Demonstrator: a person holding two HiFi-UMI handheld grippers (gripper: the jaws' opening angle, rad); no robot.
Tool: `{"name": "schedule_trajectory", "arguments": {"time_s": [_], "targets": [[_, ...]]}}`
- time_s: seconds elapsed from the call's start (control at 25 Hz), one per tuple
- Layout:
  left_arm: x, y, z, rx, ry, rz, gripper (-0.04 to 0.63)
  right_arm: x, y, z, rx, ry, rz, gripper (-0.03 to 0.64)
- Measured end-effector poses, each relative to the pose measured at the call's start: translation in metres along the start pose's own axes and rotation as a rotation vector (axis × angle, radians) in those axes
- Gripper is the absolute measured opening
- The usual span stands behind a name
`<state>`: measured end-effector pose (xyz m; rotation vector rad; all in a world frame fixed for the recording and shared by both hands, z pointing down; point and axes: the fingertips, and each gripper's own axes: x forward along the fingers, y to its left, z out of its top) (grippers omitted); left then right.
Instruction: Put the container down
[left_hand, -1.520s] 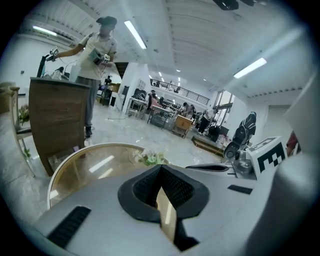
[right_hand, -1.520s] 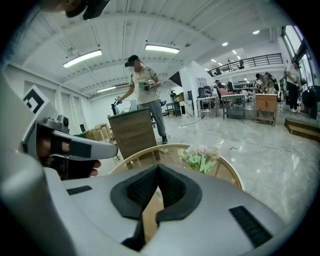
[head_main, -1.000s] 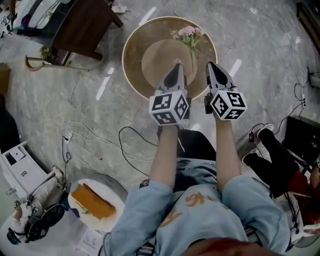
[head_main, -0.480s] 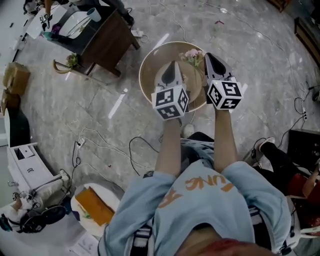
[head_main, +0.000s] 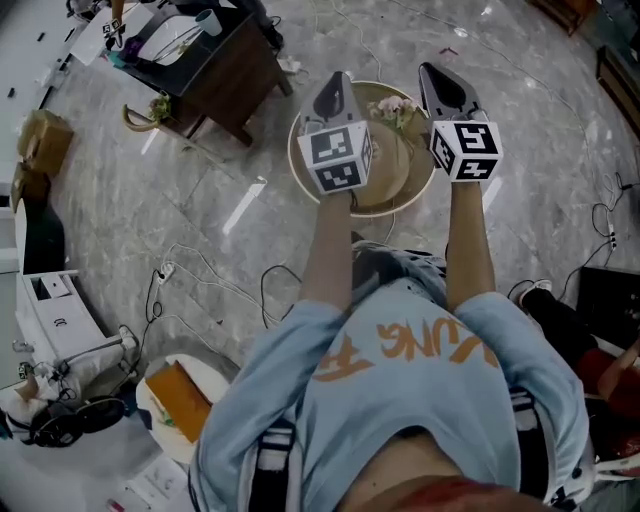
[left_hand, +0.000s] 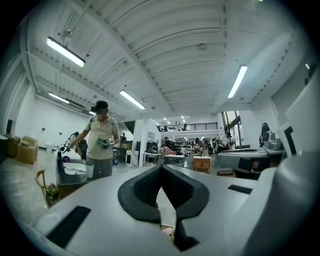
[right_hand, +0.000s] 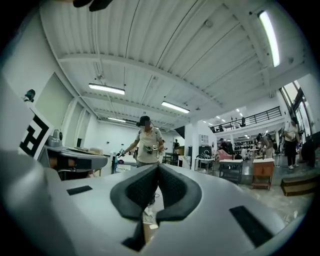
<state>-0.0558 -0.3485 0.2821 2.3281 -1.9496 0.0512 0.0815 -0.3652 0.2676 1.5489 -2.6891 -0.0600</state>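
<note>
I have two hand-held grippers up in front of me. The left hand-held gripper (head_main: 338, 80) has its jaws closed tip to tip with nothing between them, as its own view shows (left_hand: 161, 167). The right hand-held gripper (head_main: 433, 72) is closed the same way and also holds nothing (right_hand: 158, 166). Each carries one marker cube, two in all: the left cube (head_main: 337, 160) and the right cube (head_main: 466, 150).

Both gripper views look out level across a large hall, not down at the furniture. One person in a cap (left_hand: 100, 141) stands ahead of the left hand-held gripper, to the left of its jaws. The same person (right_hand: 147, 143) shows just above the right one's jaws.

From the head view, the one container of pink flowers (head_main: 398, 108) stands on the single round worktop (head_main: 392, 200). It is below and between the two hand-held grippers, closer to the right one, and neither jaw is on it. I cannot make out the vessel itself under the blooms.

Off to the left of the left hand-held gripper is one dark wooden worktop (head_main: 232, 70) with one white cup (head_main: 208, 21) on it. Loose cables (head_main: 215, 285) trail over the marble floor (head_main: 150, 220) behind both hand-held grippers, on my left.
</note>
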Motion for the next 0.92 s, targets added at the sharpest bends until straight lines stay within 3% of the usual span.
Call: {"name": "schedule_trajectory", "arguments": {"time_s": [0.32,0.92], "targets": [[0.001,0.012,-0.005,0.023,-0.009,0.022,0.025,-0.002,-0.018,-0.005,0.014,0.001,-0.041,0.012],[0.001,0.004,0.001,0.049,-0.028,0.001,0.025,-0.004,-0.028,-0.001,0.034,-0.034,-0.034,0.011]]}}
